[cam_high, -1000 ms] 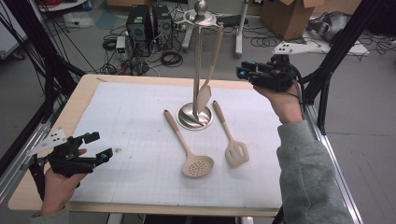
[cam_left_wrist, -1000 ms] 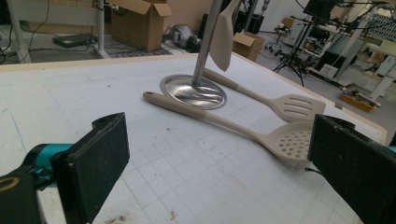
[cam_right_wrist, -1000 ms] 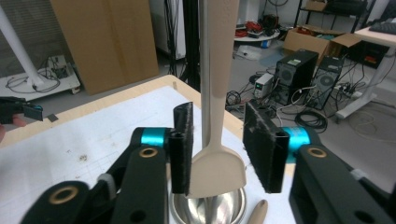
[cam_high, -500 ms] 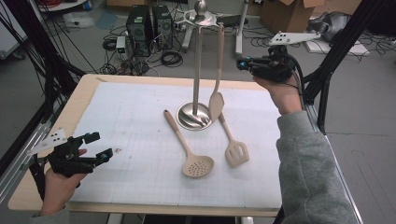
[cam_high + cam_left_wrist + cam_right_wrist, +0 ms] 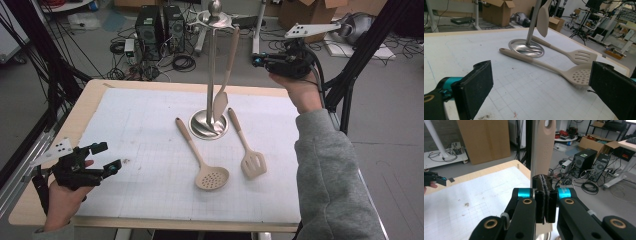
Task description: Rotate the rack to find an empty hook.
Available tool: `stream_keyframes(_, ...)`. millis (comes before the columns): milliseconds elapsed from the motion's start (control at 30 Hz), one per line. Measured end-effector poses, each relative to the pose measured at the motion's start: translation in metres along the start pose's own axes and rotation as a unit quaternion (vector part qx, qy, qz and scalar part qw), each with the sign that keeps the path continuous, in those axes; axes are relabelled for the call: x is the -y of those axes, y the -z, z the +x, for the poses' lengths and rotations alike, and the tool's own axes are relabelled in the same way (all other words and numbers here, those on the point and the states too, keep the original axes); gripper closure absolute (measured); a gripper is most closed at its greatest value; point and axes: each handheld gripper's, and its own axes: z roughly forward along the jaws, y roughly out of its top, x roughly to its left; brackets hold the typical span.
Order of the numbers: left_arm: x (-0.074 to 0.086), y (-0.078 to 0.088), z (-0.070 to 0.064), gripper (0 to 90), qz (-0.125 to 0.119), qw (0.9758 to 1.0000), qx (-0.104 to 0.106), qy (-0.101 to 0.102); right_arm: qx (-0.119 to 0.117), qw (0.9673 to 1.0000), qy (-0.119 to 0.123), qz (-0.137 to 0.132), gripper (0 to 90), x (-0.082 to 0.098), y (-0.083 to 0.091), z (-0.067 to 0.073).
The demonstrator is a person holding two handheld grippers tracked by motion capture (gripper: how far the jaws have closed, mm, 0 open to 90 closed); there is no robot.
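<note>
Since a second ago our right tongs have risen at the counter's far right edge, jaws just closing; now they look pressed flat together just in front of the hanging spatula, which dangles on the stand. Whether they nip it, we cannot tell. Our left tongs hover spread near the left corner, open mat between them and the skimmer and turner.

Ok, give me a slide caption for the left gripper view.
Open left gripper faces a skimmer and slotted turner by the stand.
</note>
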Motion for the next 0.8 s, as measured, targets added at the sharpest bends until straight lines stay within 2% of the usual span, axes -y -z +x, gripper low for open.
stream_keyframes(500, 0.001, 0.004, -0.001, 6.0, -0.003, 1.0, -0.003, 0.001, -0.013, 0.9999, 0.008, -0.008, 89.9, -0.014, -0.008, -0.013)
stream_keyframes(800, 0.002, 0.005, -0.001, 6.1, 0.001, 1.0, -0.004, 0.002, -0.005, 0.9998, 0.005, -0.017, 89.9, -0.021, -0.011, -0.021)
